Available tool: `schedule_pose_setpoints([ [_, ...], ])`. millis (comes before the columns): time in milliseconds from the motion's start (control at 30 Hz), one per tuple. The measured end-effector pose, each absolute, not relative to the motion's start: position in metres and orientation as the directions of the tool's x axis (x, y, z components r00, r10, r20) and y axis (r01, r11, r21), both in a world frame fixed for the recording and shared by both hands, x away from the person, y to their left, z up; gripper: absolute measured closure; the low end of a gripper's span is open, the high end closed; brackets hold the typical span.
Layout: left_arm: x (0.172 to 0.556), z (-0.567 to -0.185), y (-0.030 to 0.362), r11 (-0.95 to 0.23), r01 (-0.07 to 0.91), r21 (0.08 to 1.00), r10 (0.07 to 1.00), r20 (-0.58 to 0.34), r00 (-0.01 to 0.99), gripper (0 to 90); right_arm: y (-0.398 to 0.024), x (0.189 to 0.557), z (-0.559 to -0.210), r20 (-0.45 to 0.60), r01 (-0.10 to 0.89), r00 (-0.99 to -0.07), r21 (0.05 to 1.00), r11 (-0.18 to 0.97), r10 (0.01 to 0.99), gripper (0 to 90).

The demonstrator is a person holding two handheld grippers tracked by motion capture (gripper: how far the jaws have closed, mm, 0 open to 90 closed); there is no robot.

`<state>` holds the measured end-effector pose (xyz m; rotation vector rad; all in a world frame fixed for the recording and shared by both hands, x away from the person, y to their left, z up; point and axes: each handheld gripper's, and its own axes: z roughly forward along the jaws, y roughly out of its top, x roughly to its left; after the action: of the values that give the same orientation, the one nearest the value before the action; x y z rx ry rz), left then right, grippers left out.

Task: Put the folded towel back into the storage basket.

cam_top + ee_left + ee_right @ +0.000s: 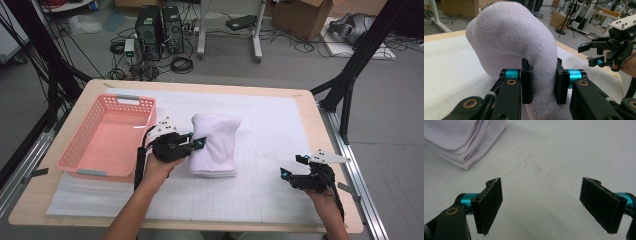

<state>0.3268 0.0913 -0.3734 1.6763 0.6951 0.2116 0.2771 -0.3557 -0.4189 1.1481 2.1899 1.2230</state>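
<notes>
Towel (215,144), white, folded thick, sits mid-table just right of pink basket (107,136). Left gripper (541,81) is clenched on its near-left edge, jaws biting a fat fold. Right gripper (547,203) rests well apart, released, holding nothing. Risk: one-sided pinch may grab only some layers, so the stack could unfold or sag on lifting and snag the basket rim.
</notes>
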Motion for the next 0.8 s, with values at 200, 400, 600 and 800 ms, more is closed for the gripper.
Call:
schedule_pose_setpoints([
  [200, 0.325, -0.364, 0.104, -0.053, 0.297, 0.953, 0.549, -0.22, 0.806, 73.1, -0.356, 0.278, -0.418, 0.058, 0.468, -0.593, 0.836, 0.286, 0.803, 17.3],
  [400, 0.325, -0.352, 0.118, -0.042, 0.275, 0.96, 0.546, -0.209, 0.811, 73.1, -0.356, 0.278, -0.418, 0.059, 0.467, -0.591, 0.838, 0.282, 0.804, 17.3],
  [600, 0.326, -0.339, 0.134, -0.001, 0.28, 0.96, 0.515, -0.239, 0.823, 73.1, -0.355, 0.279, -0.417, 0.058, 0.463, -0.593, 0.841, 0.281, 0.803, 17.3],
  [800, 0.326, -0.324, 0.151, -0.011, 0.263, 0.965, 0.53, -0.218, 0.82, 73.1, -0.354, 0.279, -0.417, 0.059, 0.464, -0.595, 0.839, 0.283, 0.801, 17.3],
])
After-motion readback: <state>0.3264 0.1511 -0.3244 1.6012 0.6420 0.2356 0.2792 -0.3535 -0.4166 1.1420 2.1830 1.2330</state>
